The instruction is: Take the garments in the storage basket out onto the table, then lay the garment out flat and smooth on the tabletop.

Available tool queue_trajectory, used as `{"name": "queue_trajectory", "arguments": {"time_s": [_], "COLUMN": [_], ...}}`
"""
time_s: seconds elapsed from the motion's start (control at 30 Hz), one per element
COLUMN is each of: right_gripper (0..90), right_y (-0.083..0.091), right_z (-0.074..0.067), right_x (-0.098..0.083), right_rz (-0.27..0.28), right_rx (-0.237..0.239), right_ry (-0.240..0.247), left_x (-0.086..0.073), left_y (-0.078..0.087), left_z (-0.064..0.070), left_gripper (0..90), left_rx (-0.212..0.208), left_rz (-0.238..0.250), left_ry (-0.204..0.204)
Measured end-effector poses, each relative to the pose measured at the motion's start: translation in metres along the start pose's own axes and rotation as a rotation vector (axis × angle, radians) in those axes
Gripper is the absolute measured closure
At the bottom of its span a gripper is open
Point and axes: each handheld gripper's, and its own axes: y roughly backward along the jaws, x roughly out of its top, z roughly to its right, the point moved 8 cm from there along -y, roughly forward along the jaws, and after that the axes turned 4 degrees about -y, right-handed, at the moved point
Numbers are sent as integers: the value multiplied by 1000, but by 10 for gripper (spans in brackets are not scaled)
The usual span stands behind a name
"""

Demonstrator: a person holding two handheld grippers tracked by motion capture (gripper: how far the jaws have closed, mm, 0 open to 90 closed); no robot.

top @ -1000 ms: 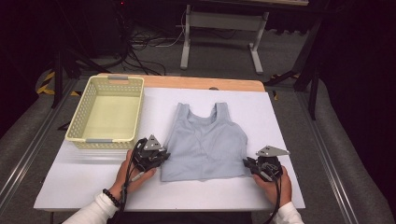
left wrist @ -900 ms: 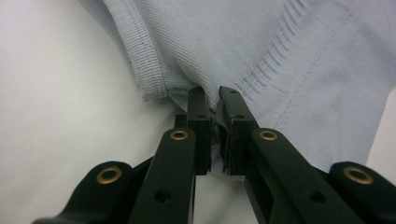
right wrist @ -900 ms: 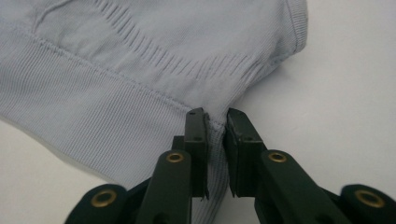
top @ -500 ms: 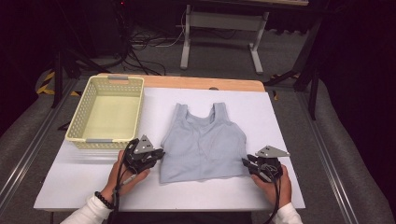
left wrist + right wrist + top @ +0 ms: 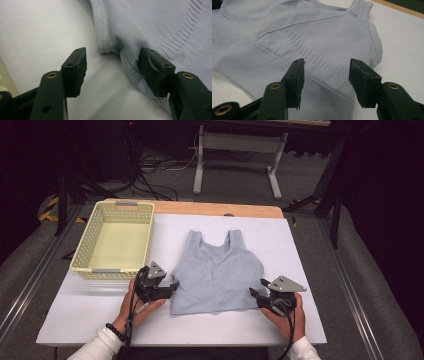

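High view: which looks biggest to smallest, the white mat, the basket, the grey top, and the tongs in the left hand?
1. White mat.
2. Grey top and yellow basket: they look about alike, too close to rank.
3. Left tongs, clearly the smallest.

Bare white table (image 5: pixel 300 245) right of the top (image 5: pixel 217 272) lies free; the basket (image 5: pixel 116 240) blocks the left.

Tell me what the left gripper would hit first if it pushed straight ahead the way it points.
Most likely the light blue knit tank top: the left gripper, jaws apart after just opening, points at its ribbed edge, one pad already against the fabric.
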Motion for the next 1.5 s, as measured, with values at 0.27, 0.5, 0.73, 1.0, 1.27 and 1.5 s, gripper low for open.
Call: {"name": "queue_trajectory", "arguments": {"time_s": [0.27,0.5,0.73,1.0,1.27,1.5], "right_gripper": [448,409,345,267,310,376], "right_y": [-2,-5,-8,-7,-26,-54], "right_z": [2,-4,-8,-38,-101,-162], "right_x": [-1,1,6,33,44,45], "right_rz": [-1,0,18,99,87,59], "right_rx": [2,16,24,76,247,378], "right_ry": [-5,13,21,19,89,141], "left_x": [5,6,4,4,5,4], "left_y": [-14,-14,-6,3,4,4], "left_z": [6,13,11,13,13,11], "left_gripper": [454,748,828,829,830,830], "left_rx": [-25,-94,-109,-89,-76,-69], "left_rz": [-35,-28,0,19,15,11], "left_ry": [-2,-24,-19,-73,-101,-110]}}
